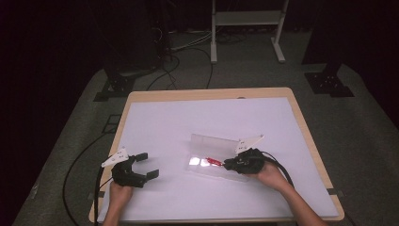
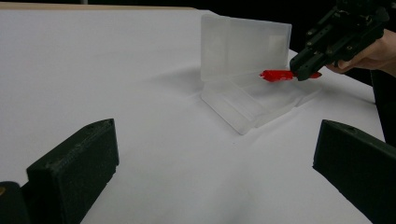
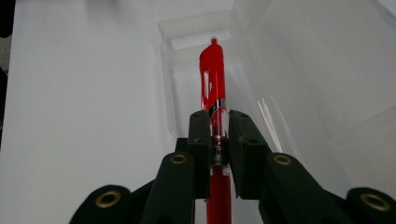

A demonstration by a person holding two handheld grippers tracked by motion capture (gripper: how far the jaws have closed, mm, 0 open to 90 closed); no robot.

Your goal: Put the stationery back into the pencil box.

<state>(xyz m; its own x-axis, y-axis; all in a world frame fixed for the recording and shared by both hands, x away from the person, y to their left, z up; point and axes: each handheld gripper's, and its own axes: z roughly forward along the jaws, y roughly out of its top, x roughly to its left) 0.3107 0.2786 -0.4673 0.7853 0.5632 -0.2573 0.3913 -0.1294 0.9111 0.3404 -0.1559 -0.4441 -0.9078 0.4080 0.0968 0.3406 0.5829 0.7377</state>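
Two claws are over the tabletop [image 1: 155,117], and the white surface is bare apart from one clear plastic box [image 1: 214,157] lying open in the middle, lid standing up along its far side. That box is the target. From the left claw view its shallow tray [image 2: 243,105] sits flat with the lid rising behind it.

Now the right claw [image 1: 230,165]: it's right at the near edge of the tray, jaws closed narrow on a red pen [image 3: 214,88]. The right claw view gives the line-up. The pen runs straight out ahead between the pads, its clip end pointing along the tray's length, barrel roughly parallel to the long walls. The left claw view shows the pen [image 2: 279,74] hanging just above the tray floor, about level, not yet resting on it as far as I can tell.

So the pen's long axis already matches the tray's. I'd say what's left is a short drop and a release.

Over on the other side, the left claw [image 1: 145,165] sits well apart from the box, jaws wide, nothing between them. The right hand is plainly the one on the job.
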